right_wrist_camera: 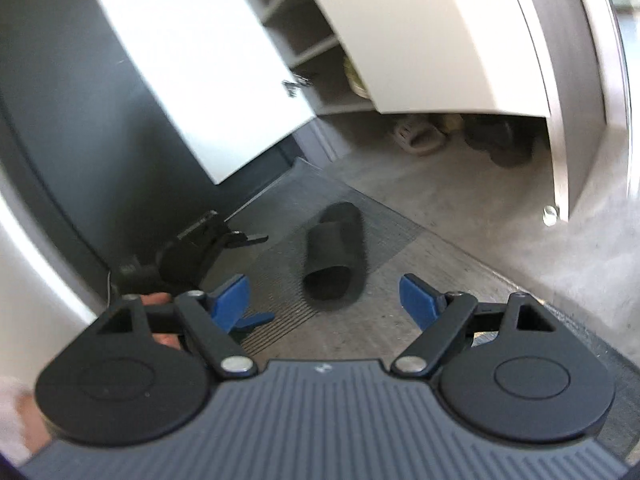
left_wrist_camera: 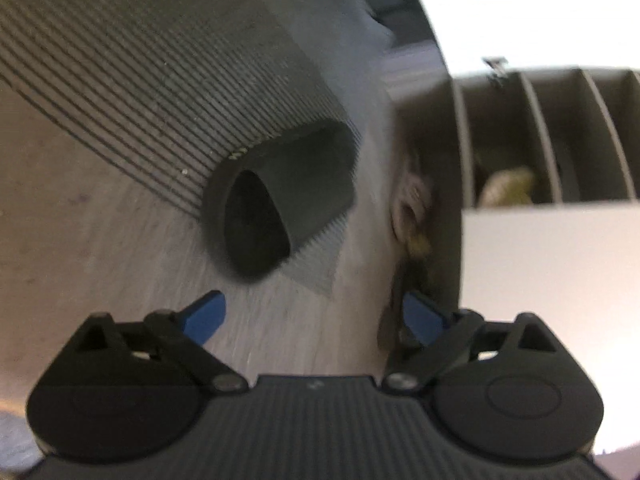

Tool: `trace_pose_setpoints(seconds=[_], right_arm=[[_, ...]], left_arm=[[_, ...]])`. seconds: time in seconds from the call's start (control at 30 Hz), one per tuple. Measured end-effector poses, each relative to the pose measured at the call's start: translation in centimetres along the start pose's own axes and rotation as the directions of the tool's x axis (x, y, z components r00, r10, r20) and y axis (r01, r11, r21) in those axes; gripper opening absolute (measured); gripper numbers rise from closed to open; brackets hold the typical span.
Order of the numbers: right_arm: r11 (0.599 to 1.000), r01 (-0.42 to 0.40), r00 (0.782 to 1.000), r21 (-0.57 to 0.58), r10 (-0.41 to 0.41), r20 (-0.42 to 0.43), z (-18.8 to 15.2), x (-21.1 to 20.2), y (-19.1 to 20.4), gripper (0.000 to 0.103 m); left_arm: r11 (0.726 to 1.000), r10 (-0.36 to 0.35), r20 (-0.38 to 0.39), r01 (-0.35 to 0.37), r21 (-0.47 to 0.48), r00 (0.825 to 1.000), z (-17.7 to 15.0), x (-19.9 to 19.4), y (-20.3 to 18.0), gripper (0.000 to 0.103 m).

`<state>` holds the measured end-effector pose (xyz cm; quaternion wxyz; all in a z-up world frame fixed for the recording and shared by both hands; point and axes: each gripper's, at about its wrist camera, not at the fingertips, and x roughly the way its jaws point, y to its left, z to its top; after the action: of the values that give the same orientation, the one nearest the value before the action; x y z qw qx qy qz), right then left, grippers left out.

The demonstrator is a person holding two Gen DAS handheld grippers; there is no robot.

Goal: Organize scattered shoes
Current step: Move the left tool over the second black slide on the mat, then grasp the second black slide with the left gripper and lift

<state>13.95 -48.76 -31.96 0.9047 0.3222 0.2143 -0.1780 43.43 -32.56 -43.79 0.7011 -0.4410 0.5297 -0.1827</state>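
A black slide sandal (right_wrist_camera: pixel 335 256) lies on the ribbed grey doormat (right_wrist_camera: pixel 320 200), straight ahead of both my hands, and everything about the coming reach turns on how it sits. From my right gripper (right_wrist_camera: pixel 325 298) the sandal's long axis runs away from me, toward the open shoe cabinet (right_wrist_camera: pixel 460 40): the near end gapes at me, the other end points at the shelves. It sits just beyond my blue fingers (right_wrist_camera: pixel 230 298) and about centred between them.

From my left gripper (left_wrist_camera: pixel 314 318) the same sandal (left_wrist_camera: pixel 280 200) looks larger and nearer, its dark opening turned toward me, lying a little left of centre, at the mat's (left_wrist_camera: pixel 140 80) edge by the bare floor (left_wrist_camera: pixel 80 220). I judge the left hand the nearer of the two, though motion blur makes that uncertain.

Both sets of fingers are released, spread wide with nothing between them. The left-hand gripper also shows in the right view (right_wrist_camera: pixel 200 248), low over the mat beside the sandal.

Under the cabinet, beige slippers (right_wrist_camera: pixel 420 136) and dark shoes (right_wrist_camera: pixel 496 140) are already tucked in.
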Motion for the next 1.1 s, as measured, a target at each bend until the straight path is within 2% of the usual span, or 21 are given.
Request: trace_pose_setpoints(seconds=[0.13,0.2,0.37,0.47,0.5,0.53,0.57,0.63,0.77,0.9,1.1], right_arm=[[0.997,-0.033,0.996,0.076,0.039,-0.079,0.9,2.9,-3.4,0.084],[0.996,-0.033,0.995,0.081,0.040,-0.090,1.3,3.7,-4.2,0.084],[0.993,-0.025,0.990,0.115,0.041,-0.138,1.4,5.9,-6.1,0.084],[0.992,-0.020,0.987,0.124,0.039,-0.157,1.5,6.5,-6.8,0.084],[0.992,-0.023,0.986,0.124,0.042,-0.161,1.6,6.5,-6.9,0.084],[0.992,-0.023,0.986,0.123,0.043,-0.162,1.5,6.4,-7.0,0.084],[0.993,-0.021,0.986,0.120,0.040,-0.163,1.5,6.2,-7.1,0.084],[0.993,-0.016,0.986,0.114,0.035,-0.164,1.4,5.8,-7.2,0.084],[0.992,0.005,0.989,0.124,0.014,-0.148,1.5,4.5,-7.8,0.084],[0.991,0.020,0.991,0.133,-0.002,-0.133,1.4,3.8,-7.8,0.084],[0.993,0.015,0.992,0.119,0.000,-0.125,0.8,2.9,-5.6,0.084]], left_arm=[[1.000,-0.001,0.036,0.001,-0.005,0.999,1.5,5.5,-0.7,0.094],[1.000,0.014,0.051,-0.012,-0.025,0.999,1.6,7.7,-0.4,0.094],[0.998,-0.002,0.072,0.007,-0.067,0.997,1.6,10.0,0.0,0.093],[0.993,-0.023,0.112,0.036,-0.115,0.993,1.5,11.1,0.4,0.090],[0.991,-0.018,0.135,0.036,-0.128,0.991,1.4,11.2,0.4,0.088],[0.990,-0.011,0.164,0.034,-0.138,0.986,1.3,11.1,0.3,0.078],[0.989,-0.006,0.179,0.033,-0.146,0.984,1.2,11.0,0.4,0.059],[0.983,-0.047,0.180,0.077,-0.164,0.983,1.2,11.0,0.7,0.044],[0.987,-0.057,0.191,0.083,-0.134,0.980,1.7,10.2,0.4,0.034],[0.993,-0.065,0.190,0.083,-0.089,0.980,2.6,8.6,-0.3,0.027],[1.000,-0.029,0.190,0.027,0.011,0.981,5.4,3.1,-0.9,0.021]])
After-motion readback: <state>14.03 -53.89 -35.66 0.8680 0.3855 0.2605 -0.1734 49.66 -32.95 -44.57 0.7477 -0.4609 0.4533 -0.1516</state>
